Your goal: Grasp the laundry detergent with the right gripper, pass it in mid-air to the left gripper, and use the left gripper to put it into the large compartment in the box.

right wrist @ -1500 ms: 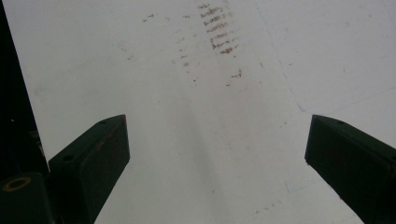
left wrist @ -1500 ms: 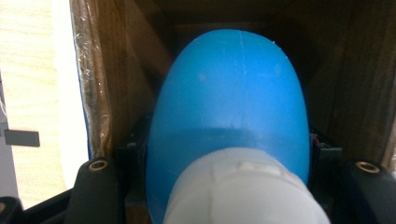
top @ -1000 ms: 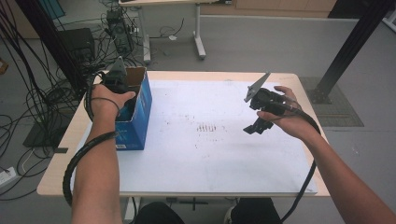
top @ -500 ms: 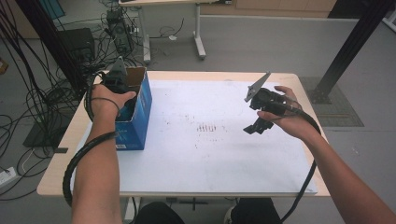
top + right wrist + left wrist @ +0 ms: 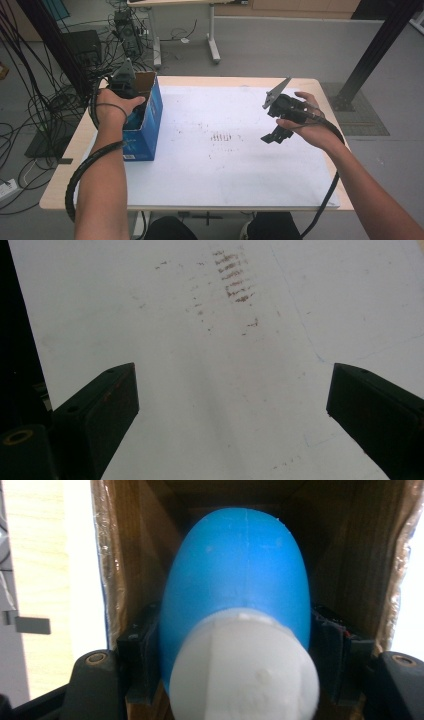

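Note:
A blue bottle (image 5: 235, 575) with a white cap (image 5: 245, 665) lies inside an open cardboard box (image 5: 145, 127) with blue outer sides, at the table's left. My left gripper (image 5: 235, 640) reaches down into that box, and in the high view its jaws are hidden there. Its jaws have just been opening, and the bottle sits between the pads (image 5: 145, 650), which flank it closely without clearly pressing. My right gripper (image 5: 275, 136) hovers above the white sheet at the right. Its jaws stand wide apart (image 5: 230, 390) with nothing between them.
A white sheet (image 5: 225, 170) with faint brown marks (image 5: 225, 136) covers most of the wooden table (image 5: 60, 195). Cables and dark equipment (image 5: 75, 50) crowd the floor at the left. A black post (image 5: 370, 55) stands at the far right.

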A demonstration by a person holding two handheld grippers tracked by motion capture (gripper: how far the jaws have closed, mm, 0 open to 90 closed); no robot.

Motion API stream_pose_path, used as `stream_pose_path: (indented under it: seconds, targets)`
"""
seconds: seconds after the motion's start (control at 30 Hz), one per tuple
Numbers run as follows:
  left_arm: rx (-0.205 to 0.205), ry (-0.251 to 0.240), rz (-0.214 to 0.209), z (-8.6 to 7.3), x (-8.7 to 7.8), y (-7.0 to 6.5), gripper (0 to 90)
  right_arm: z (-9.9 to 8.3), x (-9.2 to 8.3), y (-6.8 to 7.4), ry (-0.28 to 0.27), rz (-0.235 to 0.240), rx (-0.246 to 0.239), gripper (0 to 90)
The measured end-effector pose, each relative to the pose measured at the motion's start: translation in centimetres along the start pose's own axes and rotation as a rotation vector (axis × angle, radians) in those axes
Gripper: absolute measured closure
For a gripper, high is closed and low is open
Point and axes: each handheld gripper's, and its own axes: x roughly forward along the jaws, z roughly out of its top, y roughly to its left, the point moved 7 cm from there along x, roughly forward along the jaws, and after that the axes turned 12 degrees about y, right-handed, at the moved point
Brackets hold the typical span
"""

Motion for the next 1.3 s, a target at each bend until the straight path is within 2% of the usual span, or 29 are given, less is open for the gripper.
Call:
stream_pose_path:
  seconds: [0.1, 0.43, 0.53, 0.9, 1.13, 1.3]
  targets:
    - [-0.002, -0.007, 0.015, -0.1, -0.4, 0.1, 31.4, 0.0, 0.0, 0.0, 0.0, 0.001, -0.001, 6.4]
    - [-0.005, -0.029, 0.027, -0.6, -1.9, 0.1, 29.9, -0.2, -0.2, -0.1, -0.002, 0.0, 0.004, 6.4]
    - [-0.005, -0.034, 0.047, -1.1, -2.7, 0.1, 28.6, -0.3, -0.3, -0.1, 0.001, -0.002, 0.007, 6.4]
    - [-0.007, -0.068, 0.05, -2.1, -5.0, 0.1, 24.1, -0.5, -0.9, -0.3, 0.01, -0.011, 0.007, 6.4]
    - [0.036, -0.1, 0.055, -2.5, -7.1, -1.2, 21.4, -0.4, -1.2, -0.3, 0.019, -0.016, 0.006, 6.4]
    - [0.069, -0.13, 0.037, -2.5, -8.3, -2.6, 18.1, -0.6, -1.7, -0.3, 0.029, -0.028, 0.009, 6.3]
